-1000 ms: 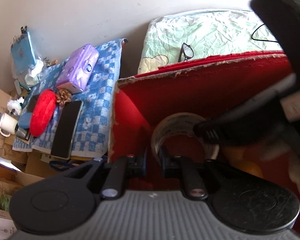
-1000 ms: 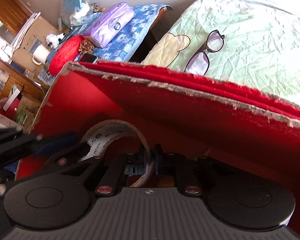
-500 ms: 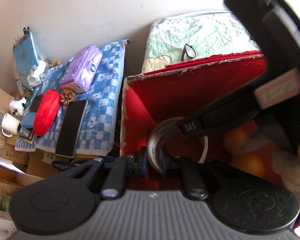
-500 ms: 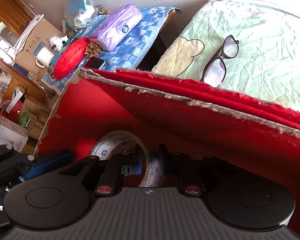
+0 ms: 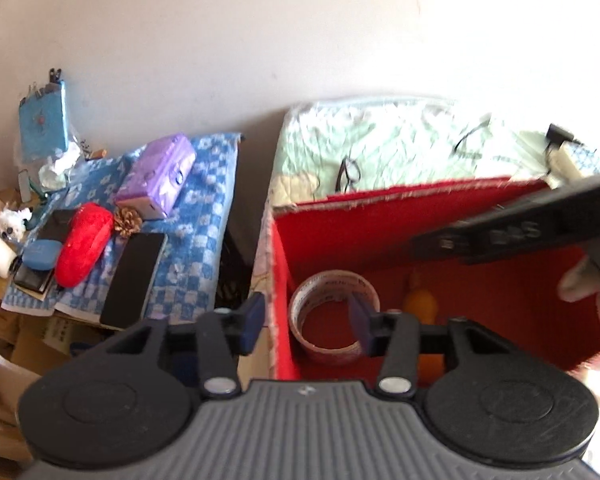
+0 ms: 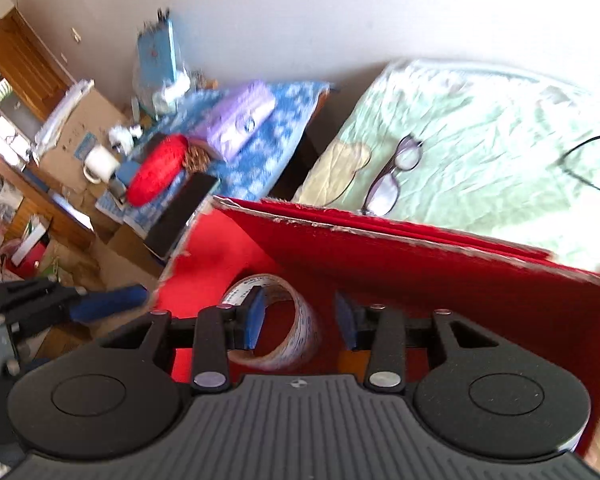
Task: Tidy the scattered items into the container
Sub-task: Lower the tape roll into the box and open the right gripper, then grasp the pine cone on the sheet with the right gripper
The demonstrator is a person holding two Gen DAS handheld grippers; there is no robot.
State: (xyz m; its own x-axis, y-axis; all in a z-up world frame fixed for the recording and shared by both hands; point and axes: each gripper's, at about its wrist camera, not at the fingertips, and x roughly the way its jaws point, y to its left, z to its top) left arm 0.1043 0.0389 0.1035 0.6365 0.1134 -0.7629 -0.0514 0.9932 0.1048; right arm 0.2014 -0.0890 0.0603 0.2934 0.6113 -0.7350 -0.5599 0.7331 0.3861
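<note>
Below the left gripper, the tape roll's near rim is hiding behind its right pad. Beside that pad, orange things are showing only partly. Ahead of the right gripper, the box wall is covering the bedsheet's near edge.

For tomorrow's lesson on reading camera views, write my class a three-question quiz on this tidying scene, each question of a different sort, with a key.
1. True or false: the tape roll lies inside the red box.
2. Where are the glasses? A) in the box B) on the green bedcover C) on the blue checked cloth
3. Which fruit-coloured thing shares the box with the tape?

Key
1. True. Both tools, left and right, have let go and are opening above it.
2. B
3. An orange object, probably fruit, partly hidden.
</note>
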